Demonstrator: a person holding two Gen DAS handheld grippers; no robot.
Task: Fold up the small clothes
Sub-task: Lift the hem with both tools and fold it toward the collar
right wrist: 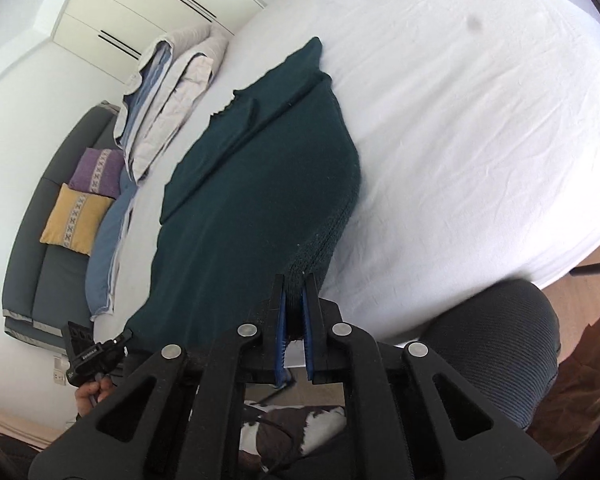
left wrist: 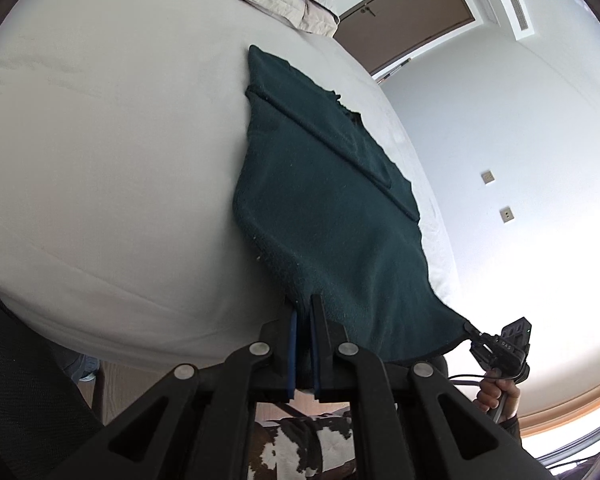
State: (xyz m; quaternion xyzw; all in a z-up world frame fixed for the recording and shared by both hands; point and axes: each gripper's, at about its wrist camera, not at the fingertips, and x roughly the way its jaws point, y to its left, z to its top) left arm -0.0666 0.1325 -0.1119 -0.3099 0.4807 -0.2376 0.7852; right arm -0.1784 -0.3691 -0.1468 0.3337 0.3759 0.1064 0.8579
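A dark green knit garment (left wrist: 324, 184) lies stretched over the white bed (left wrist: 100, 140), its far end flat and its near hem lifted off the bed's edge. My left gripper (left wrist: 303, 300) is shut on one near corner of the hem. My right gripper (right wrist: 294, 280) is shut on the other near corner, also seen in the left wrist view (left wrist: 474, 330). The garment (right wrist: 260, 184) has a sleeve folded across its upper part. The left gripper shows in the right wrist view (right wrist: 126, 336) at the hem's other end.
Folded beige and blue bedding (right wrist: 168, 92) lies at the bed's far side. A grey sofa with purple and yellow cushions (right wrist: 76, 216) stands beyond it. A dark chair (right wrist: 500, 344) is near the bed's corner. A cowhide rug (left wrist: 300, 448) lies on the floor below.
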